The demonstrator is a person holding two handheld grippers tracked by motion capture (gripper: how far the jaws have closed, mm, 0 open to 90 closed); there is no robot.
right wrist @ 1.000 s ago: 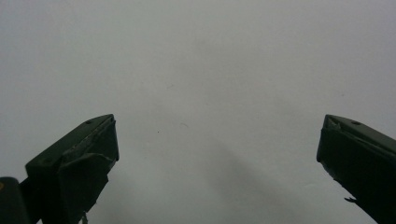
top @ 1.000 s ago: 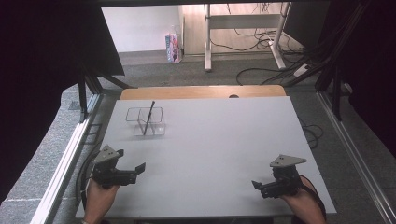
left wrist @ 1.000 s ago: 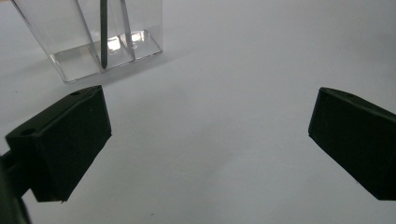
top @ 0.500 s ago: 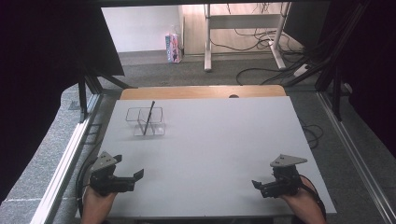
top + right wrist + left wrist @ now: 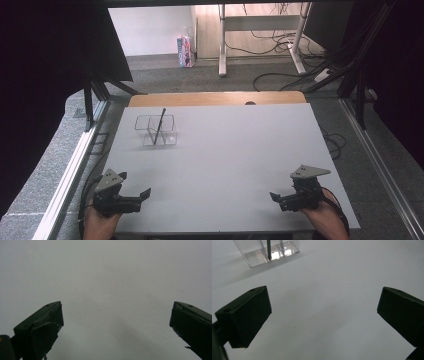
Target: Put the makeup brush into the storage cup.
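Here the left gripper (image 5: 134, 197) sits at the table's (image 5: 235, 150) near left corner, jaws spread wide and empty; the right gripper (image 5: 282, 197) rests at the near right edge, likewise wide. Well apart, toward the far left, a clear holder (image 5: 156, 131) stands with what looks like a dark pen (image 5: 159, 126) leaning inside.

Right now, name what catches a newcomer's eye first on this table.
A clear plastic holder stands at the far left of the white table, with a dark pen leaning in it. At the near edge, the left gripper and right gripper wait with jaws open, holding nothing.
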